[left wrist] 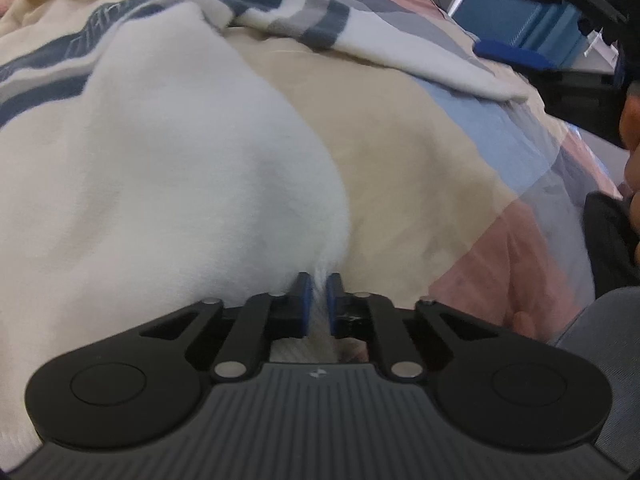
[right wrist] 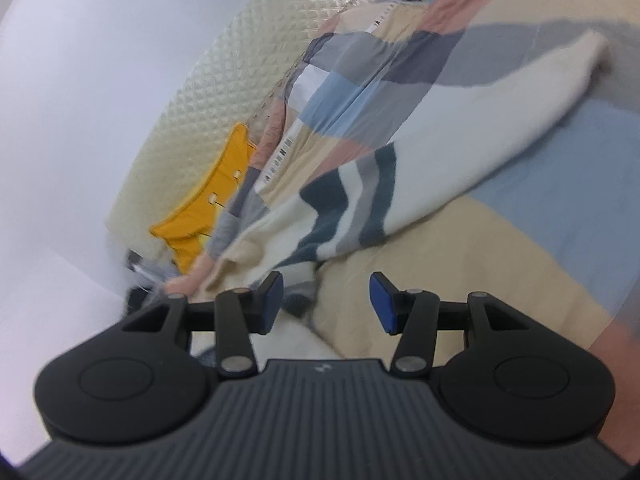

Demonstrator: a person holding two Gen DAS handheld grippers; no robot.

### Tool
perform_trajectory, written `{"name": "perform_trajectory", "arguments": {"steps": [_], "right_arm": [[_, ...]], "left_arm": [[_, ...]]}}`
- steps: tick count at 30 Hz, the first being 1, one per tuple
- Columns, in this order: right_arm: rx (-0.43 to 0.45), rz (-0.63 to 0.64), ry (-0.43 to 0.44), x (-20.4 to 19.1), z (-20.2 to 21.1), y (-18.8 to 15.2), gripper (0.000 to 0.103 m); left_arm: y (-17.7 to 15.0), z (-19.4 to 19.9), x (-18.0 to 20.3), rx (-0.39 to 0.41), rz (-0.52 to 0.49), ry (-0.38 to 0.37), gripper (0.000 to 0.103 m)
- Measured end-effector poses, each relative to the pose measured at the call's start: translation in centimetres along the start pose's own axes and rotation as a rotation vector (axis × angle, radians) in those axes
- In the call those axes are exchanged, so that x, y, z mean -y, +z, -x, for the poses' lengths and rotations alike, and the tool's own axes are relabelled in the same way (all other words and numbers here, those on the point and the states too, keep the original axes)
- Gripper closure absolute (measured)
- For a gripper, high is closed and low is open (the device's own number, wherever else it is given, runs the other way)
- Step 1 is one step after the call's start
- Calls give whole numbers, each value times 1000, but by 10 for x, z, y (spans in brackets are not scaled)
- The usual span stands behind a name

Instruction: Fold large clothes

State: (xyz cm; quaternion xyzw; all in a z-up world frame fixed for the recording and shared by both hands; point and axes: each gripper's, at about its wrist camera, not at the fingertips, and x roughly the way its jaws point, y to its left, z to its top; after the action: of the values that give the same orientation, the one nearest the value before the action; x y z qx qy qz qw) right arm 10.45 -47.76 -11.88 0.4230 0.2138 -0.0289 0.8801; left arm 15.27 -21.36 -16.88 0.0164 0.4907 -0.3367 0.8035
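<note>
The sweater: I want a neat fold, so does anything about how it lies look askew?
Yes. The cream sweater lies rumpled on the patchwork bedspread, its striped sleeve stretched out crooked, not folded in. The left gripper pinches its edge.

A: Which parts are cut off?
B: The white sweater (left wrist: 168,168) runs past the left edge; the left gripper (left wrist: 319,294) hides its pinched hem. A hand (left wrist: 632,168) is cropped at the right edge.
A: Blurred items?
B: The sweater's sleeve (right wrist: 460,120) and the clutter beside the yellow garment (right wrist: 212,204) are unreadable.
</note>
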Motion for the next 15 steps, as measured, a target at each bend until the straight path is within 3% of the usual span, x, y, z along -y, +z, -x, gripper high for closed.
{"name": "perform_trajectory", "arguments": {"steps": [4,7,11,15], "right_arm": [[22,111,-18,-15,3,-4,51],[41,173,-27,-23,6,-5,51],[38,188,-15,-27,5,-5,51],[28,216,-18,-31,4,-8,51]], "left_arm": [[-2,22,0,41,63,-46,98],[-3,44,6,84,70,-140,98],[-4,72,7,146,88,-234,98],[-9,82,6,139,95,-318,99]]}}
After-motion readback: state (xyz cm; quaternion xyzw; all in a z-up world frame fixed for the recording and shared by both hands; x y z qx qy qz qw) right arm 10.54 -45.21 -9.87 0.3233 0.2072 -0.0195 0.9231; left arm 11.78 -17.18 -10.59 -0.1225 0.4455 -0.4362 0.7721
